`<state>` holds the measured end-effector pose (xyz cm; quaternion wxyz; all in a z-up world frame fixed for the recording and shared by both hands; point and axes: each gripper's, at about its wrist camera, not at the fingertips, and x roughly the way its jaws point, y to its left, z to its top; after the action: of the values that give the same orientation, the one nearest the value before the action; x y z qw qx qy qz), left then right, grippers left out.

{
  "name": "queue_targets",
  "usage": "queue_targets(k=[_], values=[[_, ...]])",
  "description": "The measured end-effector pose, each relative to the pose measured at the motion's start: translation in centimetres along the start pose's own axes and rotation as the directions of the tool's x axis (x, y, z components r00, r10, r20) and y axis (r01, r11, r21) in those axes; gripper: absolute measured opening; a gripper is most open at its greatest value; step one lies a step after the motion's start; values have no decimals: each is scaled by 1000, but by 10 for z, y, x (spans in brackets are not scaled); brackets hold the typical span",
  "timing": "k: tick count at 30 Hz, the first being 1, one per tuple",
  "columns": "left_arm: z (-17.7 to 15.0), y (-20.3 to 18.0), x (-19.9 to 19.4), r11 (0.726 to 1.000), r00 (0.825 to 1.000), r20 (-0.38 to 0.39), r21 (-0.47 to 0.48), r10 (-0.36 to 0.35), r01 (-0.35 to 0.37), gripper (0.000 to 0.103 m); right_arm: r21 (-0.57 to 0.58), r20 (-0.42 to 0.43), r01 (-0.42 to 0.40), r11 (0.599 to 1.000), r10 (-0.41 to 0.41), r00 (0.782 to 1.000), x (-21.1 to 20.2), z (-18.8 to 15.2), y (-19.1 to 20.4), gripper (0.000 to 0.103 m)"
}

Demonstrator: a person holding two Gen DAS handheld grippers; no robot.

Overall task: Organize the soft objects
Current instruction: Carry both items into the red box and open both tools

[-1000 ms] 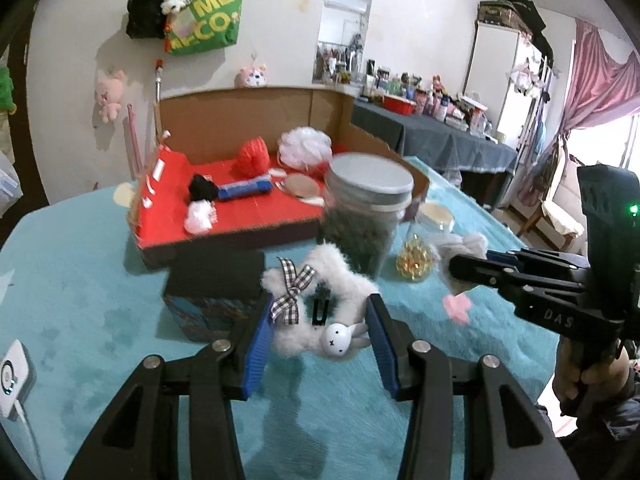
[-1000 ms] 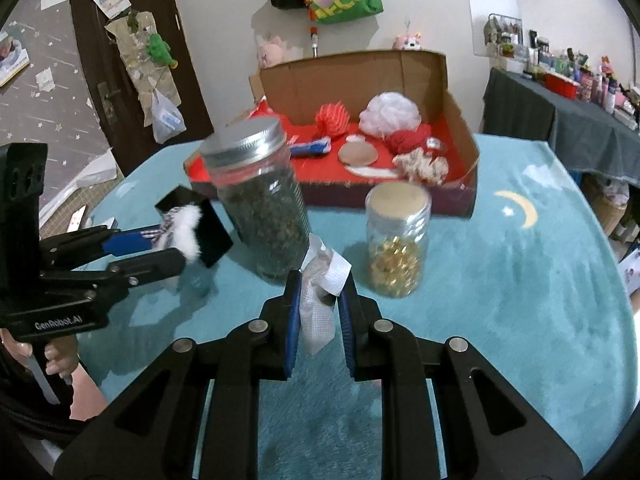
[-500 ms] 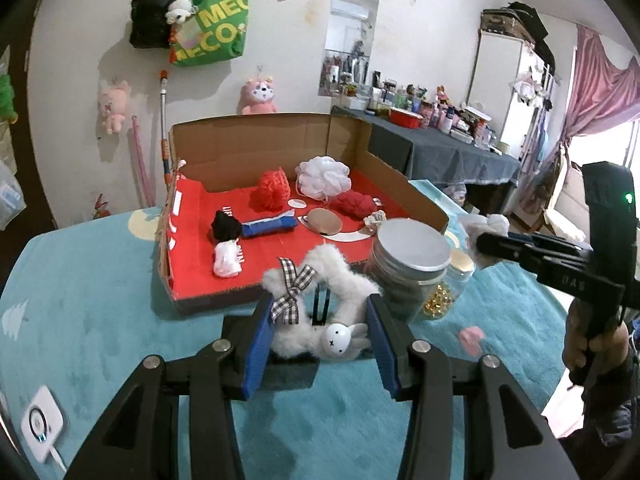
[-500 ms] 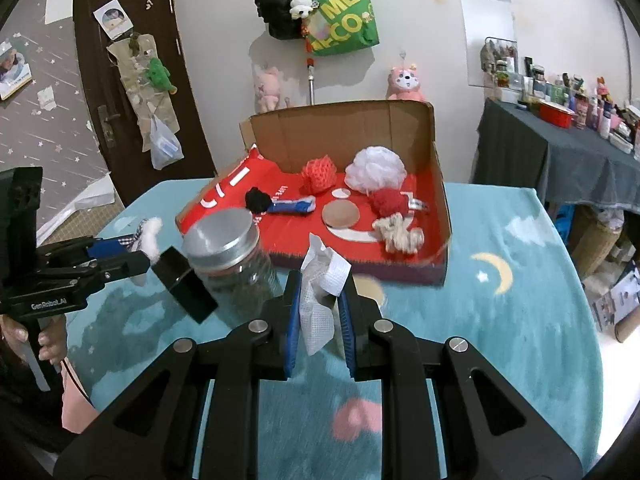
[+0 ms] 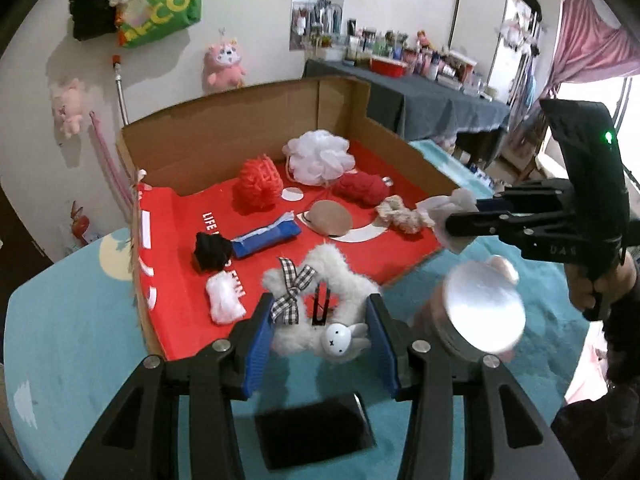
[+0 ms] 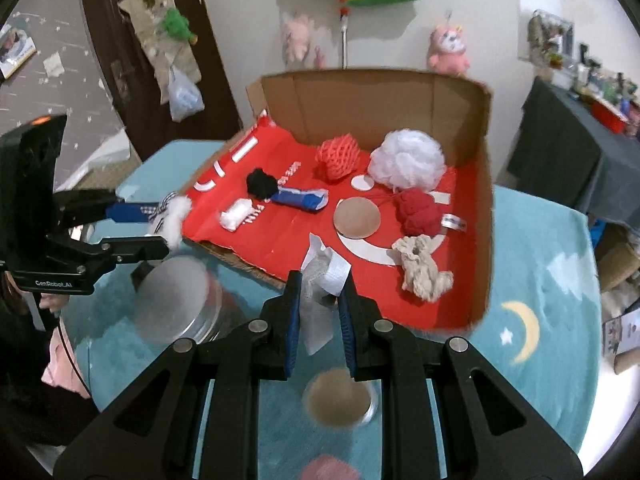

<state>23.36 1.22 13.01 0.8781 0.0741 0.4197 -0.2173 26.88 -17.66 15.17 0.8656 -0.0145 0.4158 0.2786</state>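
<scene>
**Both grippers loaded above the box**

The left gripper has its jaws closed on a white plush, held over the near edge of the red-lined box. The right gripper pinches a white cloth just before the box front. A jar stands on the table.

Domestic room. Indicators: pink plush toy on the wall at upper centre, green tote bag at upper left, pink curtain at upper right.
</scene>
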Motion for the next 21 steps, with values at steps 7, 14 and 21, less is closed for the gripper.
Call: queue_targets(k=[7, 14, 21], values=[[30, 14, 45, 998, 993, -107, 15, -53, 55, 48, 16, -147, -48, 999, 50, 988, 53, 33, -22, 17], [44, 22, 92, 997, 975, -212, 19, -72, 78, 48, 65, -280, -85, 994, 100, 955, 103, 49, -39, 17], [44, 27, 125, 998, 951, -303, 11, -62, 68, 48, 53, -389, -65, 996, 81, 918, 136, 52, -40, 17]])
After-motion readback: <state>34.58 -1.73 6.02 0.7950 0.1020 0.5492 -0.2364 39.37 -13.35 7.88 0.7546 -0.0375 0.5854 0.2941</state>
